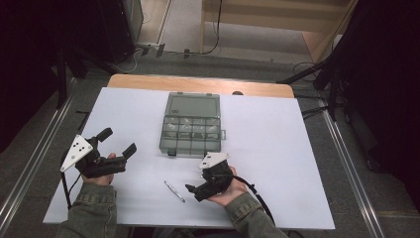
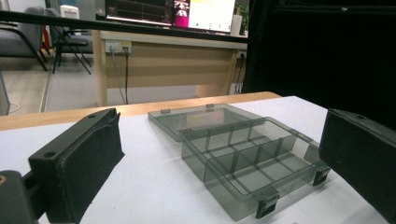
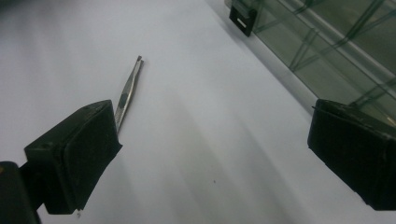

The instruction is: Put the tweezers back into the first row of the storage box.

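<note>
Jaws of both grippers stand wide apart and hold nothing.

Left gripper (image 1: 118,141) hovers over the counter's (image 1: 277,148) near left, facing a clear grey compartment box (image 1: 191,129) whose lid lies folded back flat behind it. Right gripper (image 1: 189,187) hangs low at the near middle, angled leftward beside slim metal tweezers (image 1: 174,191) lying on the white surface, just short of the box's latched front edge.

The white table (image 1: 297,163) has lots of bare room on its left and right sides. In the middle sits an open grey box (image 1: 190,130), with its lid lying flat behind it. Thin tweezers (image 1: 174,191) lie near the front, between the left gripper (image 1: 118,143) and the right gripper (image 1: 208,168), whose jaws stand wide apart.
</note>
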A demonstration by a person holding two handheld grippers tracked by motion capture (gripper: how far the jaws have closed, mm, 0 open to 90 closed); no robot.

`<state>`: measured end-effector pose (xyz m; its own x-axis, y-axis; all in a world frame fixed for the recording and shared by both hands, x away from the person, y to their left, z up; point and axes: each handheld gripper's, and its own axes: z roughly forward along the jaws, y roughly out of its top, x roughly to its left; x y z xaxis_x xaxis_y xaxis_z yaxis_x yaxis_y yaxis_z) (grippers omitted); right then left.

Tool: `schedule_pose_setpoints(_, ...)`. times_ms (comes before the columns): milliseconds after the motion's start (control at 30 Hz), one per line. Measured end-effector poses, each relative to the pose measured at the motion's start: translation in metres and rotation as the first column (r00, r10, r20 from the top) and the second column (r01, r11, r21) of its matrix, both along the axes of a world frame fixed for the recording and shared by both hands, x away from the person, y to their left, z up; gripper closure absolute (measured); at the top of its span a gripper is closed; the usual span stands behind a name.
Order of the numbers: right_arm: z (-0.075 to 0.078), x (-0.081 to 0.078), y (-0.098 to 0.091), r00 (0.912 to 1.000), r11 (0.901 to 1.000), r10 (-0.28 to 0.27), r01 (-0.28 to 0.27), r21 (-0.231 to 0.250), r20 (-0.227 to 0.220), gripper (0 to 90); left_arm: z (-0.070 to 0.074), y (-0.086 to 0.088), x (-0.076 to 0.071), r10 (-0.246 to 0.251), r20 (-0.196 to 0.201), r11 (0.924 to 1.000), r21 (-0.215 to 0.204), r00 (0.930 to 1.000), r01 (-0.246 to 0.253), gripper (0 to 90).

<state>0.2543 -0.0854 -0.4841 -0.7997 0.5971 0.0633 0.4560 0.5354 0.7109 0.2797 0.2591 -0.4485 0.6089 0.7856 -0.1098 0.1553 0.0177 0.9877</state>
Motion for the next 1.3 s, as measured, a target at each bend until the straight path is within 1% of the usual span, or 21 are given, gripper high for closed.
schedule_pose_setpoints(133, -0.002, 0.001, 0.01, 0.9997, 0.9995, 0.013, -0.013, -0.029, -0.019, 2.9, 0.0, 0.001, 0.0, 0.004, 0.002, 1.0, -0.001, 1.0, -0.004, 0.0)
schedule_pose_setpoints(167, -0.002, 0.001, 0.01, 0.9997, 0.9995, 0.013, -0.013, -0.029, -0.019, 2.9, 0.0, 0.001, 0.0, 0.004, 0.002, 1.0, -0.001, 1.0, -0.004, 0.0)
schedule_pose_setpoints(267, -0.003, 0.002, 0.019, 0.9988, 0.9982, 0.028, -0.03, -0.052, -0.039, 3.4, 0.0, 0.001, 0.0, 0.004, 0.0, 1.0, -0.002, 1.0, -0.004, 0.0)
schedule_pose_setpoints(367, -0.003, 0.002, 0.025, 0.9977, 0.9974, 0.033, -0.037, -0.062, -0.06, 3.4, 0.0, 0.0, 0.0, 0.003, -0.002, 1.0, -0.001, 1.0, -0.003, 0.0)
schedule_pose_setpoints(567, -0.001, 0.002, 0.033, 0.9963, 0.996, 0.04, -0.046, -0.077, -0.077, 5.3, 0.0, 0.0, 0.0, 0.004, 0.0, 1.0, -0.001, 1.0, -0.004, 0.0)
schedule_pose_setpoints(600, 0.0, 0.003, 0.037, 0.9952, 0.9949, 0.037, -0.046, -0.09, -0.09, 5.5, 0.0, 0.0, 0.0, 0.006, 0.0, 1.0, 0.0, 1.0, -0.006, 0.0)
schedule_pose_setpoints(667, 0.0, 0.004, 0.042, 0.9947, 0.9934, 0.046, -0.056, -0.1, -0.092, 5.5, 0.0, 0.0, 0.0, 0.006, 0.002, 1.0, 0.001, 1.0, -0.006, 0.0)
schedule_pose_setpoints(733, 0.0, 0.004, 0.046, 0.9929, 0.9921, 0.046, -0.058, -0.111, -0.109, 5.6, 0.0, 0.001, 0.0, 0.007, 0.002, 1.0, 0.001, 1.0, -0.007, 0.0)
schedule_pose_setpoints(800, -0.001, 0.005, 0.051, 0.992, 0.9894, 0.053, -0.067, -0.129, -0.115, 5.7, 0.0, 0.001, 0.0, 0.009, 0.002, 1.0, 0.0, 1.0, -0.009, 0.0)
schedule_pose_setpoints(867, 0.0, 0.005, 0.055, 0.9892, 0.9876, 0.046, -0.066, -0.142, -0.139, 6.7, 0.0, 0.001, 0.0, 0.008, 0.002, 1.0, 0.0, 1.0, -0.008, 0.0)
schedule_pose_setpoints(900, -0.001, 0.005, 0.057, 0.9883, 0.9862, 0.049, -0.071, -0.15, -0.144, 7.4, 0.0, 0.001, 0.0, 0.008, 0.002, 1.0, 0.0, 1.0, -0.008, 0.0)
schedule_pose_setpoints(967, 0.0, 0.006, 0.061, 0.9866, 0.9845, 0.041, -0.067, -0.162, -0.158, 10.8, 0.0, 0.001, 0.0, 0.006, 0.002, 1.0, 0.0, 1.0, -0.006, 0.0)
schedule_pose_setpoints(1033, 0.0, 0.006, 0.063, 0.9858, 0.9835, 0.045, -0.072, -0.166, -0.162, 15.8, 0.0, 0.001, 0.0, 0.004, 0.0, 1.0, -0.003, 1.0, -0.004, 0.0)
schedule_pose_setpoints(1100, 0.002, 0.006, 0.066, 0.9838, 0.9846, 0.024, -0.054, -0.166, -0.178, 19.0, 0.0, 0.001, 0.001, 0.003, -0.001, 1.0, -0.004, 1.0, -0.003, 0.0)
schedule_pose_setpoints(1133, 0.002, 0.006, 0.067, 0.983, 0.9841, 0.035, -0.065, -0.165, -0.181, 21.5, 0.0, 0.001, 0.001, 0.004, -0.001, 1.0, -0.005, 1.0, -0.004, 0.0)
schedule_pose_setpoints(1167, 0.003, 0.006, 0.068, 0.9836, 0.9837, 0.033, -0.064, -0.168, -0.177, 24.4, 0.0, 0.001, 0.001, 0.004, 0.0, 1.0, -0.004, 1.0, -0.004, 0.0)
schedule_pose_setpoints(1200, 0.004, 0.005, 0.07, 0.9824, 0.9819, 0.027, -0.061, -0.179, -0.185, 26.1, 0.0, 0.001, 0.001, 0.004, 0.0, 1.0, -0.004, 1.0, -0.004, 0.0)
schedule_pose_setpoints(1267, 0.004, 0.004, 0.074, 0.9825, 0.9809, 0.042, -0.076, -0.179, -0.181, 31.1, 0.0, 0.001, 0.001, 0.003, -0.001, 1.0, -0.004, 1.0, -0.003, 0.0)
schedule_pose_setpoints(1300, 0.005, 0.003, 0.076, 0.9827, 0.9781, 0.04, -0.076, -0.194, -0.181, 34.4, 0.0, 0.001, 0.001, 0.003, -0.001, 1.0, -0.004, 1.0, -0.003, 0.0)
